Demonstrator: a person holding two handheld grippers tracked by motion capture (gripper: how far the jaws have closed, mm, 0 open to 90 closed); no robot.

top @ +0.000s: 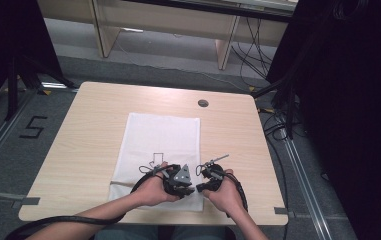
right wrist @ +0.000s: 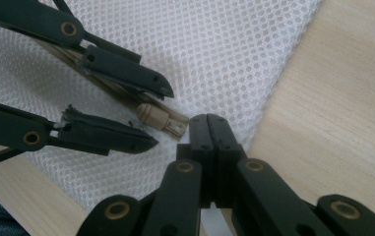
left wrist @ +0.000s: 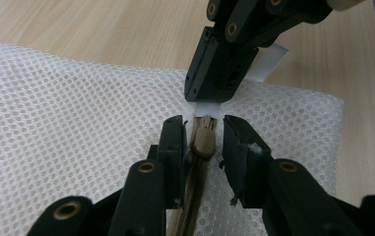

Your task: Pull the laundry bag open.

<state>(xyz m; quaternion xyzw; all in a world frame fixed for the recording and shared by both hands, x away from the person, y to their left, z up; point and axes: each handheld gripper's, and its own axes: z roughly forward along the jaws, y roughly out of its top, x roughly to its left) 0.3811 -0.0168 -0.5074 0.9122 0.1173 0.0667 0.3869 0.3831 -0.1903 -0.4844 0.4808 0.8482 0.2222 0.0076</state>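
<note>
Black claws (left wrist: 202,142), brass rivets, grey triangular plate, thick black cables

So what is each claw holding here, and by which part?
Right claw pinches the mesh bag by its white end tab. Left claw is open around the zipper pull.

Even, soft overhead light on the surface (top: 88,130), faint shadows, dark surroundings beside the surface, no glare, nearest jaw bases slightly blurred in both gripper views
</note>
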